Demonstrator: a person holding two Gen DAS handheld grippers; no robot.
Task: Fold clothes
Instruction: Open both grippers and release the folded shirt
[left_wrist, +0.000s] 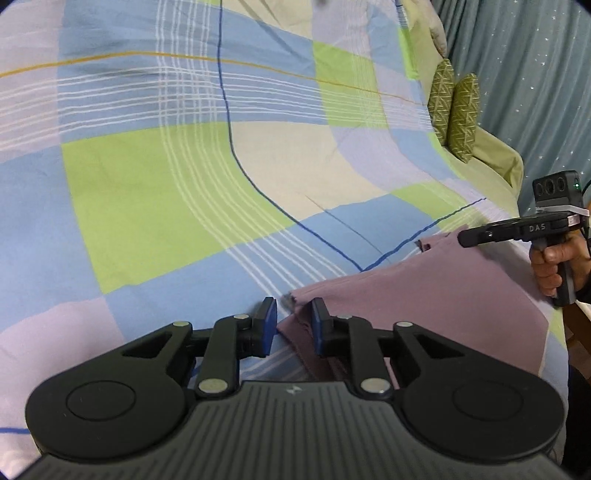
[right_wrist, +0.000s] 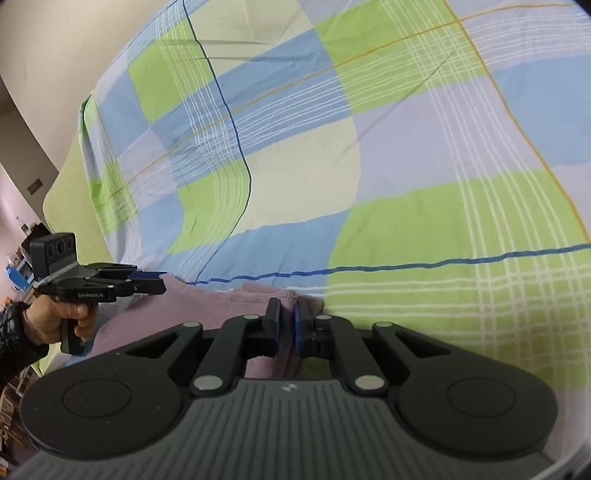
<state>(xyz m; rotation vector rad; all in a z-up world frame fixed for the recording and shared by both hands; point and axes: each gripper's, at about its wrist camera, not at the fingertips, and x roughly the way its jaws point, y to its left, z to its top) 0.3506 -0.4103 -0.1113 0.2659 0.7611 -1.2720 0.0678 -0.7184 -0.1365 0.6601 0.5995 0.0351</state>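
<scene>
A mauve garment (left_wrist: 424, 295) lies flat on a plaid bedsheet (left_wrist: 184, 166). In the left wrist view my left gripper (left_wrist: 293, 317) is open, its blue-padded jaws on either side of the garment's near corner, touching the cloth. My right gripper (left_wrist: 465, 238) shows at the right, its tips at the garment's far corner. In the right wrist view my right gripper (right_wrist: 286, 321) has its jaws nearly together with the garment's (right_wrist: 221, 302) edge between them. My left gripper (right_wrist: 155, 284) shows at the left over the garment's other corner.
The bedsheet (right_wrist: 406, 166) covers the whole bed. Two green patterned pillows (left_wrist: 454, 110) stand at the bed's far right edge, with a teal starred curtain (left_wrist: 535, 74) behind. A wall and room clutter (right_wrist: 14, 266) lie beyond the bed's left edge.
</scene>
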